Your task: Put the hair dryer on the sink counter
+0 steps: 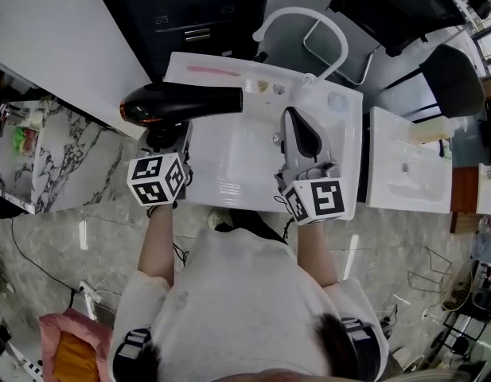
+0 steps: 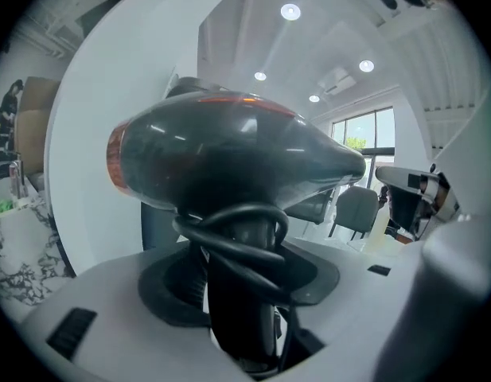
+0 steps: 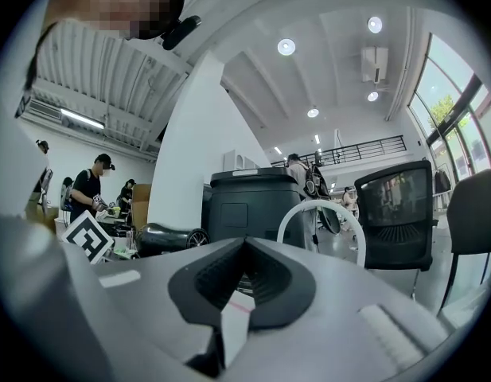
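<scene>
The black hair dryer [image 1: 181, 102] with an orange-tinted rear end lies level above the back left corner of the white sink counter [image 1: 344, 146], nozzle pointing right. My left gripper [image 1: 169, 136] is shut on its handle from below. In the left gripper view the dryer [image 2: 229, 157] fills the frame, its cord looped round the handle between my left gripper's [image 2: 239, 297] pads. My right gripper [image 1: 291, 118] hovers over the basin's right half, shut with nothing in it. In the right gripper view, where the right gripper's [image 3: 245, 249] tips meet, the dryer [image 3: 161, 239] shows at the left.
A white arched faucet [image 1: 302, 16] rises behind the basin, with small items [image 1: 270, 87] on the back ledge. A second white sink [image 1: 408, 173] stands to the right, a marble-patterned top [image 1: 62, 157] to the left, a black cabinet [image 1: 197, 14] behind. People stand far off in the right gripper view.
</scene>
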